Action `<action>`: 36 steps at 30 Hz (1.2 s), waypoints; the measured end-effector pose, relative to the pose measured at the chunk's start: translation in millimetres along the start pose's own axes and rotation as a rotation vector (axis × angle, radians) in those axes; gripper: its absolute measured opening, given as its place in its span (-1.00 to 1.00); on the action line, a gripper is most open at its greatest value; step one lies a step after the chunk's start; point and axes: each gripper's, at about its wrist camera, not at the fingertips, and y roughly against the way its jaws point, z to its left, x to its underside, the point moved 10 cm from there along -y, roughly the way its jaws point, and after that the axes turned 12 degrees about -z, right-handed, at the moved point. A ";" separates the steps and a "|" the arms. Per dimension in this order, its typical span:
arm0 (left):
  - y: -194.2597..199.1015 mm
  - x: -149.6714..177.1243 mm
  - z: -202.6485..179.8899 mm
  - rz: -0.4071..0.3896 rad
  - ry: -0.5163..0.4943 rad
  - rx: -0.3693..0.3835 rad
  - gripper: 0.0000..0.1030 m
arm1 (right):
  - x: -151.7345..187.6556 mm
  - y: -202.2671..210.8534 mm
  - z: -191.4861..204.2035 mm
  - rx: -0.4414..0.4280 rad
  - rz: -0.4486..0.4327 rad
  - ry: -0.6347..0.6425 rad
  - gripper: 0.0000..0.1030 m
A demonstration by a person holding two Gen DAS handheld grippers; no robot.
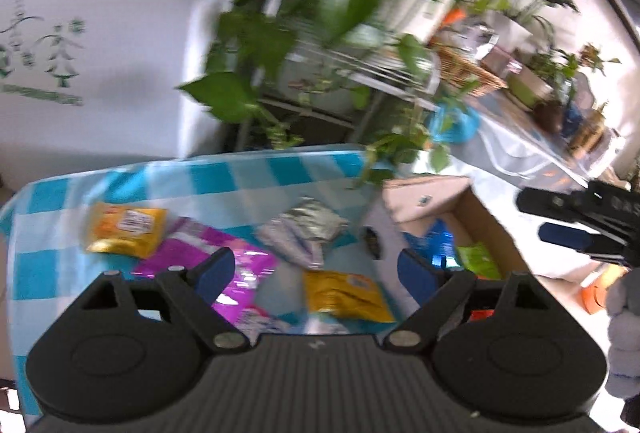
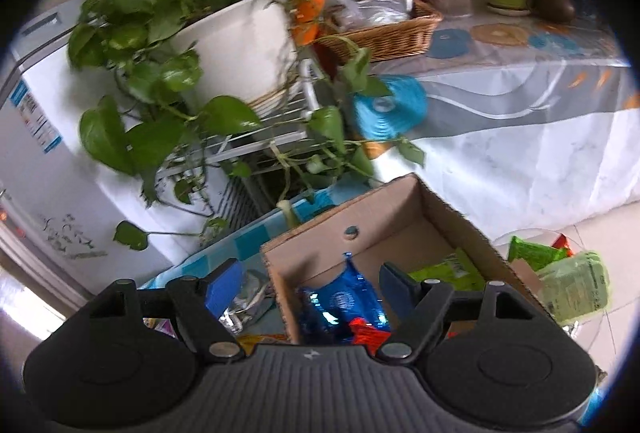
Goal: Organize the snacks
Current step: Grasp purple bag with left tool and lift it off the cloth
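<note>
Where it stands open, the cardboard box point(image 2: 400, 217) holds blue packet point(image 2: 340, 301) and green packet point(image 2: 452, 269).

Ahead of the left claw, two yellow packets point(image 1: 127, 229) point(image 1: 347, 296) are counted on the checked cloth point(image 1: 224, 177), with one magenta packet point(image 1: 224, 265) and one silver packet point(image 1: 302, 233) between and beyond its fingers. One cardboard box point(image 2: 384, 217) is seen straight ahead of the right claw; in it one blue packet point(image 2: 344, 301), one red packet point(image 2: 370, 335) and one green packet point(image 2: 452, 269) can be counted. Further green packets point(image 2: 536, 253) lie beyond the box, right of that claw; their number cannot be told.
</note>
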 end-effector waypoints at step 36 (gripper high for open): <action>-106.6 25.8 98.7 0.170 0.200 -0.325 0.82 | 163.9 -25.5 117.2 -0.308 0.434 0.440 0.59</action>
